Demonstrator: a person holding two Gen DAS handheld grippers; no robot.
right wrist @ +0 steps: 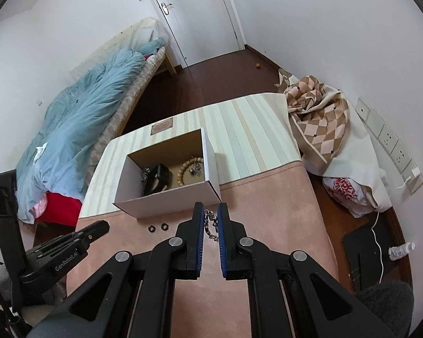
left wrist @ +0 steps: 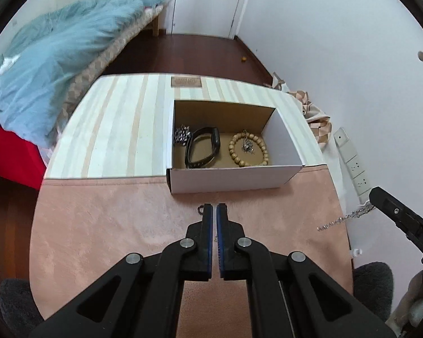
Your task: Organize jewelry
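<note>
An open white cardboard box (left wrist: 234, 177) stands on the pink cloth. In it lie a wooden bead bracelet (left wrist: 248, 148) with a small silver piece on it, a black band (left wrist: 203, 146) and a silver link piece (left wrist: 182, 135). My left gripper (left wrist: 214, 211) is shut and empty, just before the box, with a small dark ring (left wrist: 200, 209) beside its left fingertip. My right gripper (right wrist: 211, 214) is shut on a silver chain (right wrist: 211, 224), held above the cloth near the box (right wrist: 166, 197). The chain hangs from it in the left wrist view (left wrist: 344, 219). Two small dark rings (right wrist: 158, 228) lie on the cloth.
The table carries a striped cloth (left wrist: 112, 129) at the back and a pink cloth (left wrist: 104, 225) in front. A bed with a blue duvet (left wrist: 48, 64) is to the left. A checked blanket (right wrist: 318, 115) and wall sockets (right wrist: 392, 143) are to the right.
</note>
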